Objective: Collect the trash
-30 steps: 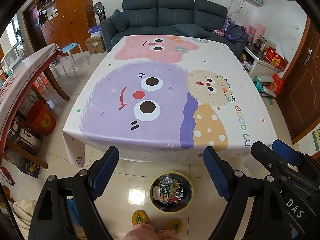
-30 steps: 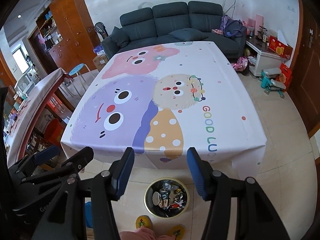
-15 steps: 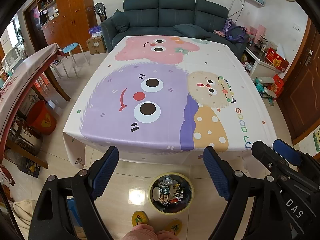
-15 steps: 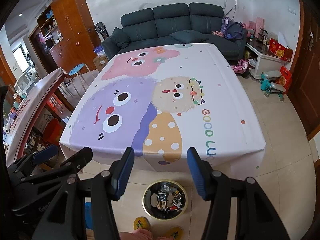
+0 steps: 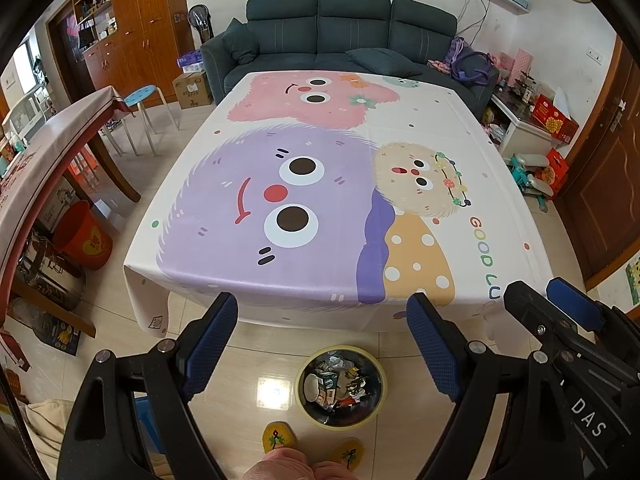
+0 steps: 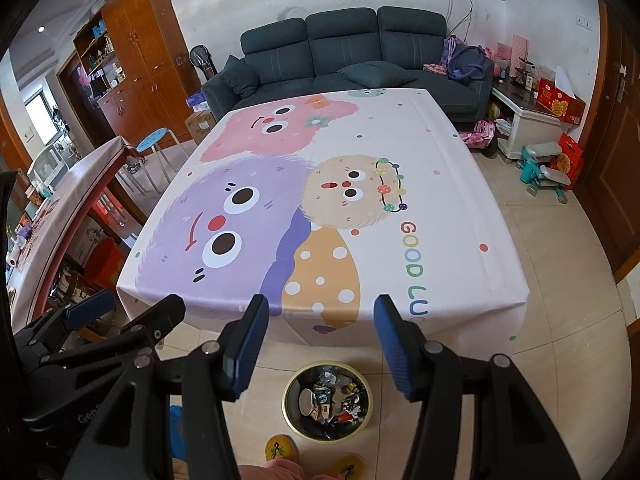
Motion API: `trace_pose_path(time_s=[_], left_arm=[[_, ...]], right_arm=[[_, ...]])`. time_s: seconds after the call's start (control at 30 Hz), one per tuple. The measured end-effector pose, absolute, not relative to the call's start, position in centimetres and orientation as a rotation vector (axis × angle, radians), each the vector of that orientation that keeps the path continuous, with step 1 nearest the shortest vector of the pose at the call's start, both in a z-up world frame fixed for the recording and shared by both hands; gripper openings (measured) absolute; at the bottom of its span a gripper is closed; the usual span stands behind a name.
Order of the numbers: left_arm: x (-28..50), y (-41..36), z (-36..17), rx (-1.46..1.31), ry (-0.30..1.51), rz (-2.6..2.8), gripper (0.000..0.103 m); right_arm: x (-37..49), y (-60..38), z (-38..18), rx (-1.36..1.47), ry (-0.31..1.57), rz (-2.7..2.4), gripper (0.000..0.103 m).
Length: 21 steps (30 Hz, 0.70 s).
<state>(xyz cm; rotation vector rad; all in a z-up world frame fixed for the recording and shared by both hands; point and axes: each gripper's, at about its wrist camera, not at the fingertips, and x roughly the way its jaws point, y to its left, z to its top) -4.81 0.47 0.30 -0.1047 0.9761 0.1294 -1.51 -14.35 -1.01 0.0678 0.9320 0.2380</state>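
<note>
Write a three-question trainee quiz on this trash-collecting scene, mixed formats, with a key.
1. True or false: the left gripper is open with nothing between its fingers.
2. Where does the trash bin stand? A) on the tablecloth B) on the floor by the table's near edge C) on the sofa
3. Fill in: the tablecloth carries no loose ____ in either view.

Key: 1 true; 2 B; 3 trash
</note>
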Motion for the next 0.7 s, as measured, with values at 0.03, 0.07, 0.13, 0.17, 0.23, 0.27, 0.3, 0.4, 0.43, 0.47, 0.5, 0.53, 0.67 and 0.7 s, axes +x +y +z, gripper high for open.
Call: trace_pose_path(time_s=[0.03,0.07,0.13,0.17,0.23,0.27,0.3,0.4,0.43,0.47,0.5,0.53,0.67,0.7], left_arm=[[-4.78,0.46,0.34,-0.105,0.976,0.130,0.085],[-4.80,0.49,0.30,-0.104,0.976,0.130,0.085],[-4.80,0.50,0.30,-0.104,0.977,0.130,0.085],[-4.79,0.52,0.30,-0.104,0.977,0.130,0.085],[-4.59,0.43,0.29,-0.107,0.979,0.133,0.085],[-4.51,0.41,0.30,-0.108,0.981,0.135,0.085],[-4.45,0.36,0.31,-0.110,0.982,0.136,0.085],[-4.40,0.32,0.32,-0.110,0.981,0.139,0.085],[-4.35,0.31,0.33,-0.110,0.982,0.139,0.085],[-4.37,0.27,0.29,-0.110,0.982,0.140,0.085],[-4.37,0.28,0.30,-0.111,0.982,0.141,0.085],[-4.34,0.27,0.31,-0.111,0.982,0.142,0.085],[-4.34,0.34,0.31,-0.109,0.981,0.140,0.085],[-4.36,0.31,0.27,-0.110,0.981,0.143,0.085]], right_arm=[[-1.50,-14.36,-1.00,0.068,0.932,0.238,0.055],[-1.51,-14.35,-1.01,0.068,0.932,0.238,0.055],[-1.39,-14.43,-0.98,0.068,0.932,0.239,0.055],[-1.52,-14.34,-1.02,0.068,0.932,0.238,0.055],[-1.47,-14.37,-1.00,0.067,0.932,0.238,0.055],[-1.40,-14.41,-0.99,0.065,0.932,0.239,0.055],[-1.42,-14.41,-0.98,0.065,0.933,0.239,0.055],[-1.55,-14.27,-1.03,0.067,0.931,0.237,0.055],[-1.48,-14.33,-1.00,0.068,0.931,0.238,0.055],[-1.44,-14.36,-0.99,0.069,0.932,0.238,0.055],[-1.36,-14.41,-0.95,0.067,0.932,0.239,0.055],[-1.26,-14.49,-0.91,0.067,0.932,0.240,0.055],[-1.41,-14.34,-0.98,0.067,0.931,0.239,0.055],[-1.28,-14.44,-0.95,0.067,0.931,0.240,0.055]])
